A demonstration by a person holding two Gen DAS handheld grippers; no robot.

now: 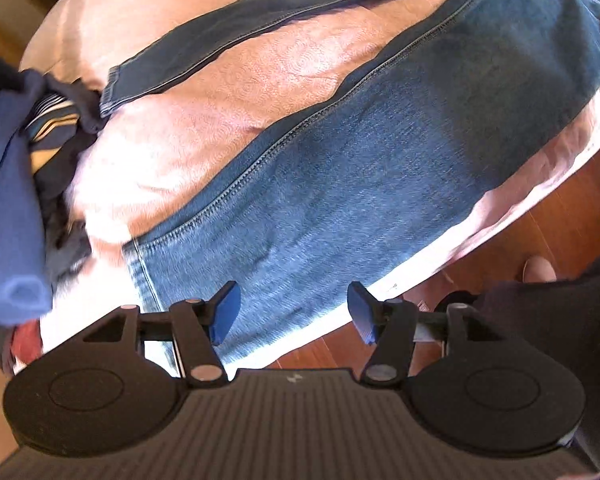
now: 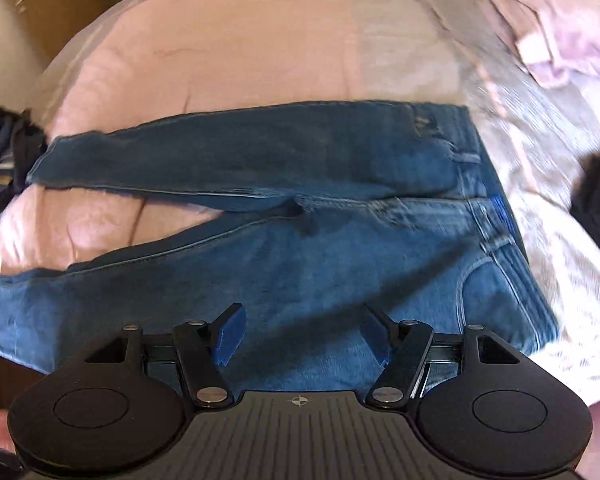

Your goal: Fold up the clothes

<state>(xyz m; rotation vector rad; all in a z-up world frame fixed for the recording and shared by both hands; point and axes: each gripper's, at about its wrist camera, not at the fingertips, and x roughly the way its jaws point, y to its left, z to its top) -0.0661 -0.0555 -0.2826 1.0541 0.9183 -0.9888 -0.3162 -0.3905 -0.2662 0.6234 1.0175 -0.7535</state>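
A pair of blue jeans [image 2: 300, 256] lies flat on a pink bed cover [image 2: 220, 52], legs spread apart and pointing left, waistband at the right. It also shows in the left wrist view [image 1: 340, 208]. My left gripper [image 1: 294, 312] is open and empty, hovering over the hem end of the near leg by the bed edge. My right gripper [image 2: 302, 334] is open and empty, just above the thigh of the near leg.
A pile of other clothes [image 1: 16, 184], blue, dark and striped, lies at the left end of the bed. The bed edge [image 1: 420, 280] runs along the near side, with wooden floor [image 1: 560, 220] beyond. A crumpled pink pillow or sheet [image 2: 560, 40] sits at the far right.
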